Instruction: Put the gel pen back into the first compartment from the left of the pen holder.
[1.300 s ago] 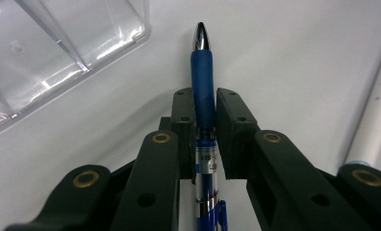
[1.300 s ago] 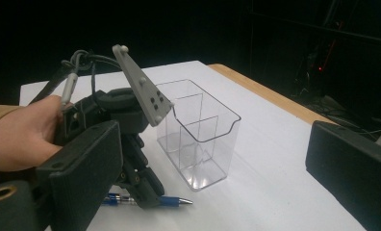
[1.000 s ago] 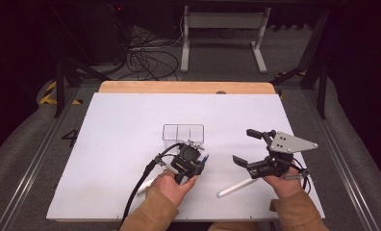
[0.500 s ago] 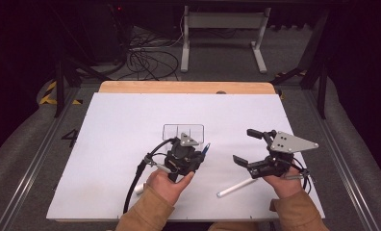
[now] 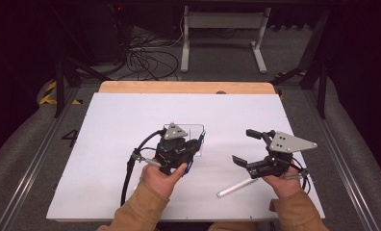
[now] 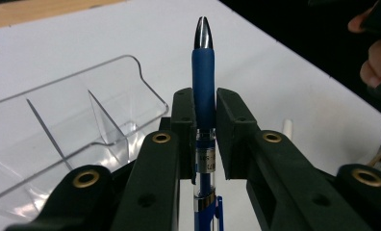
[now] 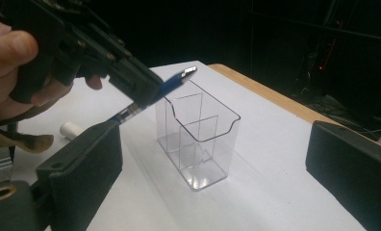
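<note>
high view: fixed overhead, from person's side, facing forward and down; takes in whole white table (image 5: pixel 107 144), far off. left gripper view: rides on left gripper (image 6: pixel 205 120), looks along its jaws, very close on blue pen (image 6: pixel 204 82), clear holder (image 6: pixel 73 125) just beyond at left. right gripper view: sits low on right gripper (image 7: pixel 217 178), looks across table between wide jaws, holder (image 7: pixel 198 139) near. all three share holder (image 5: pixel 191 132) and pen (image 7: pixel 164 86).
</note>
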Action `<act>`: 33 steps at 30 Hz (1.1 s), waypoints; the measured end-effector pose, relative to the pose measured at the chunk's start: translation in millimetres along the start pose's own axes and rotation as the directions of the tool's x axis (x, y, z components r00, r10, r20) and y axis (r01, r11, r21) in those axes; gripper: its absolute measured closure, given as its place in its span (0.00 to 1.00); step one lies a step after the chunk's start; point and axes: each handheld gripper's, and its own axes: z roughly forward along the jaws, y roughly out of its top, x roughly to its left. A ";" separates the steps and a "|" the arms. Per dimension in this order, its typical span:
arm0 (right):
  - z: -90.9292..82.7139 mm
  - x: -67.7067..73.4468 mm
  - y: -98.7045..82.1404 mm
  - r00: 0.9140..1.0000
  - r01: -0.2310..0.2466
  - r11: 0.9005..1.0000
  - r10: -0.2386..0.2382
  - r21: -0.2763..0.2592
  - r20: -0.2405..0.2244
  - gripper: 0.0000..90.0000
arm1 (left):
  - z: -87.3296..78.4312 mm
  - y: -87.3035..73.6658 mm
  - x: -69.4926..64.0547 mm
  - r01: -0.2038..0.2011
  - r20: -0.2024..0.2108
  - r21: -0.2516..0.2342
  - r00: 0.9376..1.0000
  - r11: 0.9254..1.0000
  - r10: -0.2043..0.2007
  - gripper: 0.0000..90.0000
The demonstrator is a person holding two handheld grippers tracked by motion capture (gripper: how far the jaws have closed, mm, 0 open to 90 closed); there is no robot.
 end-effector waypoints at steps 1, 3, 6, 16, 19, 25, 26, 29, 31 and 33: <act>0.0 0.0 -0.1 1.000 0.000 1.000 0.000 0.000 -0.001 0.07 | -1.6 0.5 1.0 0.004 0.005 -0.014 1.000 1.000 -0.004 0.88; 0.0 -0.1 -0.3 1.000 0.000 1.000 0.000 0.001 -0.001 0.07 | -4.2 1.9 2.9 0.009 0.008 -0.028 1.000 1.000 -0.009 0.88; 0.0 -0.4 -0.6 1.000 -0.002 1.000 0.002 0.004 -0.001 0.07 | -6.9 3.7 5.7 0.020 0.019 -0.044 1.000 0.999 -0.020 0.88; -0.3 -0.6 -0.7 1.000 0.001 1.000 -0.001 0.002 0.002 0.07 | -16.8 11.5 18.2 0.016 -0.012 -0.104 1.000 0.994 -0.018 0.88; 0.0 -0.1 -0.6 1.000 0.001 1.000 -0.001 0.004 0.000 0.07 | -18.8 14.7 20.9 0.016 -0.019 -0.115 1.000 0.993 -0.018 0.88; 0.1 0.0 -0.6 1.000 0.001 1.000 -0.001 0.004 0.000 0.07 | -21.2 20.4 28.5 0.030 0.007 -0.139 1.000 0.990 -0.029 0.88; 0.1 0.1 -0.5 1.000 0.002 1.000 -0.002 0.003 -0.001 0.07 | -21.6 21.2 30.3 0.034 0.009 -0.144 0.999 0.989 -0.033 0.88; -0.2 0.1 -0.3 1.000 0.004 1.000 -0.004 0.002 0.000 0.07 | -21.3 23.8 34.1 0.029 -0.003 -0.145 1.000 0.989 -0.030 0.88; -0.3 0.0 -0.4 1.000 0.003 1.000 -0.003 0.002 0.000 0.07 | -20.7 25.6 36.1 0.026 -0.012 -0.145 1.000 0.989 -0.029 0.88; -0.2 -0.1 -0.5 1.000 0.004 1.000 -0.004 0.002 0.000 0.07 | -20.0 27.6 38.8 0.024 -0.019 -0.143 0.999 0.989 -0.027 0.88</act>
